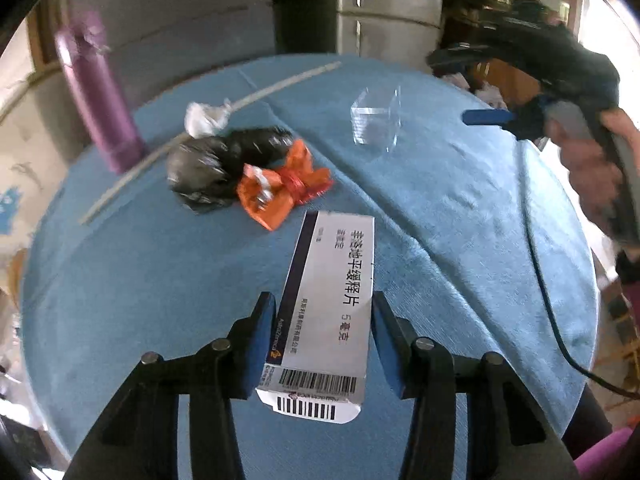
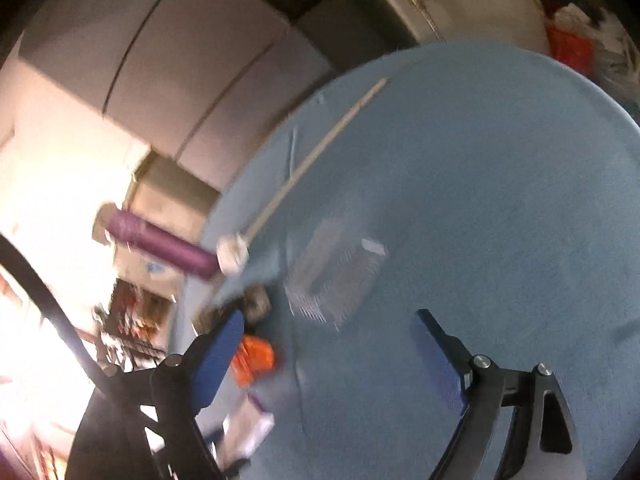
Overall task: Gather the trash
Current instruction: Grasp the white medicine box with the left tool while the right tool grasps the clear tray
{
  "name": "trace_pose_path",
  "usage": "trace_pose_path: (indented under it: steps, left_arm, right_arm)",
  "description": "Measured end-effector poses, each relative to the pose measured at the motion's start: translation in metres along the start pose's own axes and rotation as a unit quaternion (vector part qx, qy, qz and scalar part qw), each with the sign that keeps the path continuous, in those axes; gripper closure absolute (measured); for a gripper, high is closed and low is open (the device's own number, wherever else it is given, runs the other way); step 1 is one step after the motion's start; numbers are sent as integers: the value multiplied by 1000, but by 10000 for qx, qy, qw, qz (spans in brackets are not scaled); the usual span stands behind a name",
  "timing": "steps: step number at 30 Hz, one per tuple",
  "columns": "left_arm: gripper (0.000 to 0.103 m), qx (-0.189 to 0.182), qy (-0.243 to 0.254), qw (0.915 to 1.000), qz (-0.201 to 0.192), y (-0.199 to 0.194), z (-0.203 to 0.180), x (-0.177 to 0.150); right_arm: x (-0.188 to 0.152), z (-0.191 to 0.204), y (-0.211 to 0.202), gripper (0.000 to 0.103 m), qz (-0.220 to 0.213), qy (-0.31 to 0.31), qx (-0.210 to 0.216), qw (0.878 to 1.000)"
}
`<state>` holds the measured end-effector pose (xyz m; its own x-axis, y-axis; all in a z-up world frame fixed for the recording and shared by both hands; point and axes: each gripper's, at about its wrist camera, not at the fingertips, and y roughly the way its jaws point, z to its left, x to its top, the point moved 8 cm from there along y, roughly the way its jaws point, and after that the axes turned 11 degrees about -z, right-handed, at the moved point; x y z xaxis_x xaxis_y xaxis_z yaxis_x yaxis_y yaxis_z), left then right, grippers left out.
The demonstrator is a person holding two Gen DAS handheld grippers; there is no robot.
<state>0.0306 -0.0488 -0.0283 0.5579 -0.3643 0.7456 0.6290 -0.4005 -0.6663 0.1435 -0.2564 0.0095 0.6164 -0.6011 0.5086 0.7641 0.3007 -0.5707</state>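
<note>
A white medicine box [image 1: 332, 288] with a barcode sits between the blue pads of my left gripper [image 1: 322, 298], which is shut on its two long sides. Beyond it on the blue cloth lie an orange wrapper [image 1: 280, 188], a crumpled black bag [image 1: 224, 168] and a white tissue wad [image 1: 204, 118]. A clear plastic box [image 1: 376, 120] stands further right. My right gripper [image 2: 328, 314] is open and empty, a little short of the clear plastic box [image 2: 336, 272]; the orange wrapper [image 2: 254, 360] lies by its left finger. The right wrist view is blurred.
A purple bottle [image 1: 100, 96] stands at the table's far left edge. A long pale stick [image 1: 256, 96] lies across the back of the blue cloth [image 1: 440, 220]. A hand [image 1: 592, 160] holds the right gripper at the right edge, its cable trailing down. Cabinets stand behind.
</note>
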Motion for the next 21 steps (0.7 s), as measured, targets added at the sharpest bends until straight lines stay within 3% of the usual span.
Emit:
trace_pose_path:
  steps: [6, 9, 11, 16, 18, 21]
  left_arm:
    - [60, 474, -127, 9977, -465, -51, 9, 8]
    - [59, 353, -266, 9973, -581, -63, 14, 8]
    - [60, 505, -243, 9969, -547, -57, 26, 8]
    - [60, 402, -1008, 9934, -377, -53, 56, -9]
    - [60, 465, -1076, 9925, -339, -55, 61, -15]
    - [60, 502, -1068, 9923, -384, -56, 62, -17]
  right_arm:
    - [15, 27, 43, 16, 394, -368, -1017, 9934]
    - [13, 33, 67, 17, 526, -879, -1996, 9745]
    - [9, 32, 82, 23, 630, -979, -2393, 9639]
    - [1, 25, 93, 32, 693, -1040, -2737, 9537]
    - [-7, 19, 98, 56, 893, -966, -2613, 9563]
    - [-12, 11, 93, 67, 915, -834, -2439, 9619]
